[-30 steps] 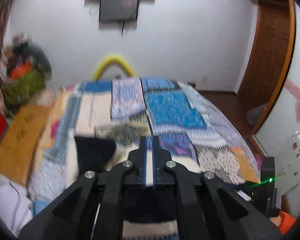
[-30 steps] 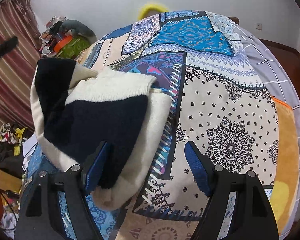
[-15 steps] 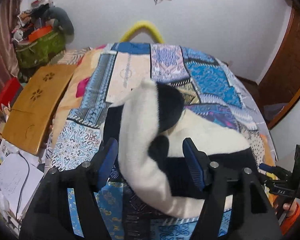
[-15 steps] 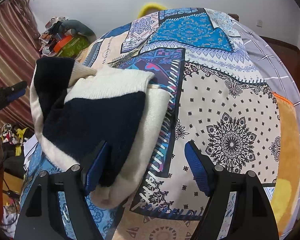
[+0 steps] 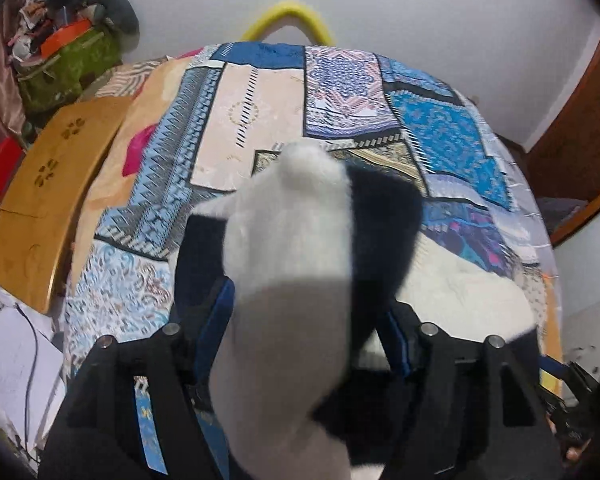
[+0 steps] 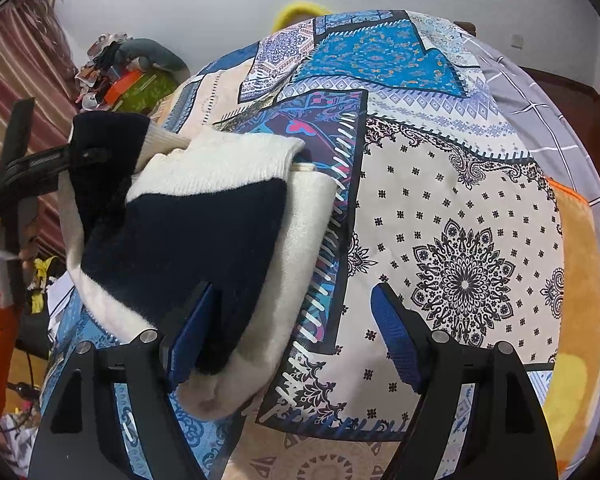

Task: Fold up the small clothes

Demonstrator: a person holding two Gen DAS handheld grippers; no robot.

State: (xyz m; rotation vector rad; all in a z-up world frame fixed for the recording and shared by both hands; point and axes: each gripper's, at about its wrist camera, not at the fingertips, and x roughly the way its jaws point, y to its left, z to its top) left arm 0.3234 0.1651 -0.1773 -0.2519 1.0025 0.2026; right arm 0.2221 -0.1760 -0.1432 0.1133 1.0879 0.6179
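— Well, what does the left wrist view show?

— A cream-and-navy knit garment (image 5: 300, 280) heaped on the patchwork bedspread (image 5: 260, 128). One cream fold rises up between the jaws of the left gripper (image 5: 304, 328), which are closing; whether the blue pads already press the cloth cannot be told, since the fold hides the gap. A wooden board (image 5: 48, 208) leans off the bed's left side.

— And the right wrist view?

— The garment (image 6: 204, 232) lies on the left part of the bedspread (image 6: 460, 208), already doubled over, navy panel on top, cream edges around it. The right gripper (image 6: 296, 340) stands spread, its left pad just beside the garment's near edge, nothing pinched. The left gripper (image 6: 76, 156) reaches in at the far left, over the garment's far navy corner.

— So which step is this?

— Likely mid-fold: the left tool is taking a fresh hold. Next it probably needs a firm pinch, then a carry across toward the right so the layers stack evenly.
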